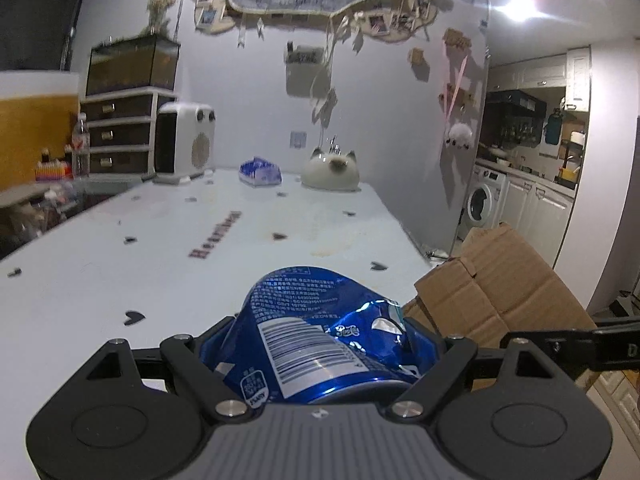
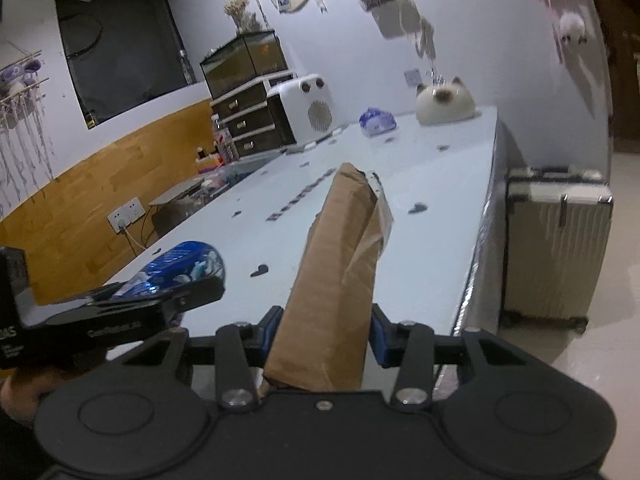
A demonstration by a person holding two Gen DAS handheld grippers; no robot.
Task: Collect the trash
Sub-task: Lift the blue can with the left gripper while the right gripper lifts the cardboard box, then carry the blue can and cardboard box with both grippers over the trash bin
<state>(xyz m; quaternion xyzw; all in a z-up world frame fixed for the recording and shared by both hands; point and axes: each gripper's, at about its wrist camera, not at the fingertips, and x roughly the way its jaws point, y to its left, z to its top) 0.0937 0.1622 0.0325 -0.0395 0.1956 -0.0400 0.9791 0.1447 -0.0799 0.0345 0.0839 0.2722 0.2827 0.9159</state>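
Tabletop (image 1: 100, 280): long, pale, mostly bare; right edge open to floor, far end at wall.
Suitcase (image 2: 556, 248): on floor just beside right edge.
Cardboard (image 2: 336, 280): folded, clamped in right gripper (image 2: 324, 336) over the near right edge.
Can (image 1: 320, 344): crushed, blue, gripped in left gripper (image 1: 320, 360), above near edge.
Writing: barcode on can; tabletop lettering blurred, perhaps "Heartbeat".

My left wrist camera sits just behind my left hand-held gripper (image 1: 320, 344), low over the near end of the bench (image 1: 168, 264), facing along it toward the far wall. My right wrist camera sits behind my right hand-held gripper (image 2: 324, 332), slightly higher, facing the same way. Both views share the bench top, the cat-shaped ornament (image 1: 331, 172) and the white heater (image 1: 184, 142).
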